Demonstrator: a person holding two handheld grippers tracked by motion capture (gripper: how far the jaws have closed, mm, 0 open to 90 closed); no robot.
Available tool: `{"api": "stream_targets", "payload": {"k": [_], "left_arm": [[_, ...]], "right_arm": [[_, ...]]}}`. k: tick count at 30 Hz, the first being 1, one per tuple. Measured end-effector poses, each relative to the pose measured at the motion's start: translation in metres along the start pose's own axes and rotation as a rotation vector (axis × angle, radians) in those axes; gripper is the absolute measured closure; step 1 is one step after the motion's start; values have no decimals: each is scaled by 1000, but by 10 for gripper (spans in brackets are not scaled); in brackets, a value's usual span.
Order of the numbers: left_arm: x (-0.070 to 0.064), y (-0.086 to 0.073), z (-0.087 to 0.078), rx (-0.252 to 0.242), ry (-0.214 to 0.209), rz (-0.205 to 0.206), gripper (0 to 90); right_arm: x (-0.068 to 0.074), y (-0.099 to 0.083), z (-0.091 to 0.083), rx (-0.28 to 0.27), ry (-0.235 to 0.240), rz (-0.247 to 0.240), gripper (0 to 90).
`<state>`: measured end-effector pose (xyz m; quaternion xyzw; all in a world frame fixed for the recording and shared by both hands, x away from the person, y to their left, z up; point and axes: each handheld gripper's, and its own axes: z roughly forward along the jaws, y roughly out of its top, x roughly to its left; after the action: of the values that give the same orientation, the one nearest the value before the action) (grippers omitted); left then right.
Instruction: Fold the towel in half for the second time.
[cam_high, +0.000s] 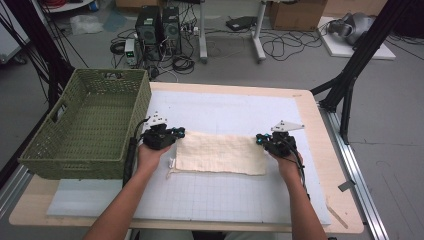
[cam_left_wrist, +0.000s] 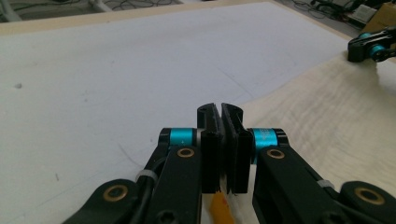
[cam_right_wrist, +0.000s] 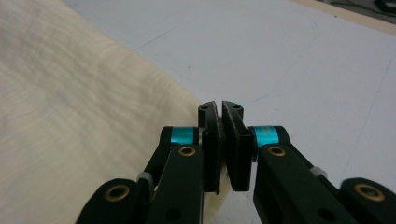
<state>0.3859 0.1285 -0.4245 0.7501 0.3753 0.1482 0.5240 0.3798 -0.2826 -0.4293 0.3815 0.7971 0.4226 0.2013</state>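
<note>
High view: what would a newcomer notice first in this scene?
A cream cloth lies folded into a strip in the middle of the white mat, with the left gripper at its left end and the right gripper at its right end. A green woven basket sits at the table's left edge.

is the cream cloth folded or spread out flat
Folded, it seems: the cream cloth lies as a narrow flat strip on the white mat, with a lower layer's edge showing at its left end.

Cream cloth (cam_high: 220, 153), green basket (cam_high: 75, 145)

Overhead forward view; close tool views (shared cloth (cam_high: 220, 153)).
</note>
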Motion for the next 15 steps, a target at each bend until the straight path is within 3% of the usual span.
{"api": "stream_targets", "payload": {"k": [3,9,15], "left_arm": [[-6,-3,-6,-12,0,25,858],[-7,-14,-15,-9,-8,6,858],[-14,-19,-23,7,-29,22,857]], "right_arm": [[3,-3,-9,-25,10,-12,864],[8,-6,-21,-47,26,-7,864],[17,-11,-31,-53,34,-28,864]]}}
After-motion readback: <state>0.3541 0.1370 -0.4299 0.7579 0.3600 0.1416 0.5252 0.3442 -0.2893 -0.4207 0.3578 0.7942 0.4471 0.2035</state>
